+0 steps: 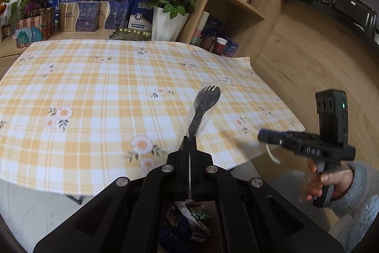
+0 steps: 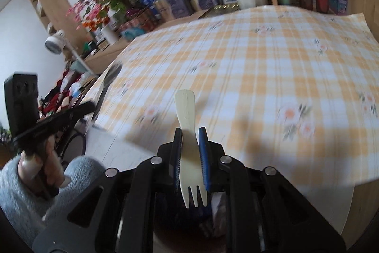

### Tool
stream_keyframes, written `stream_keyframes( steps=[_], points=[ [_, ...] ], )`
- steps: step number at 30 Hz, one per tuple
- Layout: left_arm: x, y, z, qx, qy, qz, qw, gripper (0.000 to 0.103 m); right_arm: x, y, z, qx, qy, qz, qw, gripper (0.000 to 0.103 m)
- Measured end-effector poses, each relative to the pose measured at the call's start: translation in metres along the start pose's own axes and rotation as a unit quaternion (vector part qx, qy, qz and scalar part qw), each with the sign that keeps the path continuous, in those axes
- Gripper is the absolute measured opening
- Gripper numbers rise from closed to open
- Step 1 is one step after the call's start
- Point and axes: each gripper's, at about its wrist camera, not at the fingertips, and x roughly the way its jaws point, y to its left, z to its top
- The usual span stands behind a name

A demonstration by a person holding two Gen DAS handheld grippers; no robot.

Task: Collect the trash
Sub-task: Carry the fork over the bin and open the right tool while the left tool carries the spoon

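A black spork in clear wrapper (image 1: 205, 108) is clamped by the closed left gripper (image 1: 190, 141) & a cream fork (image 2: 188, 134) mid-handle by the right gripper (image 2: 190, 134), both above the checked tablecloth (image 1: 94, 87); both judged light, stiff plastic, wrapper prob. slippery, best gripped at the handle.
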Motion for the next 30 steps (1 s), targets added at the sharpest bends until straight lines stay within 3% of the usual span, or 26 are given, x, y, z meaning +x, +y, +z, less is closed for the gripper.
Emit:
stream_keyframes(
  steps=[9, 20, 22, 23, 26, 30],
  points=[
    [-0.023, -0.013, -0.028, 0.009, 0.000, -0.008, 0.9999, 0.001, 0.016, 0.018, -0.067, 0.018, 0.067, 0.004, 0.998, 0.018],
    [-0.025, -0.020, -0.044, 0.020, 0.013, -0.019, 0.9995, 0.001, 0.038, 0.003, -0.090, 0.093, 0.118, -0.001, 0.989, 0.021],
    [-0.023, -0.022, -0.045, 0.025, 0.015, -0.020, 0.9994, 0.001, 0.036, 0.000, -0.088, 0.106, 0.113, 0.004, 0.988, 0.029],
    [-0.021, -0.023, -0.046, 0.030, 0.017, -0.021, 0.9992, 0.001, 0.033, -0.002, -0.087, 0.107, 0.104, 0.006, 0.989, 0.040],
    [-0.017, -0.028, -0.048, 0.050, 0.021, -0.021, 0.9983, 0.001, 0.024, -0.003, -0.081, 0.100, 0.078, -0.005, 0.992, 0.045],
    [-0.009, -0.033, -0.054, 0.075, 0.028, -0.021, 0.9966, 0.001, 0.005, -0.006, -0.074, 0.066, 0.025, -0.053, 0.996, 0.069]
  ],
)
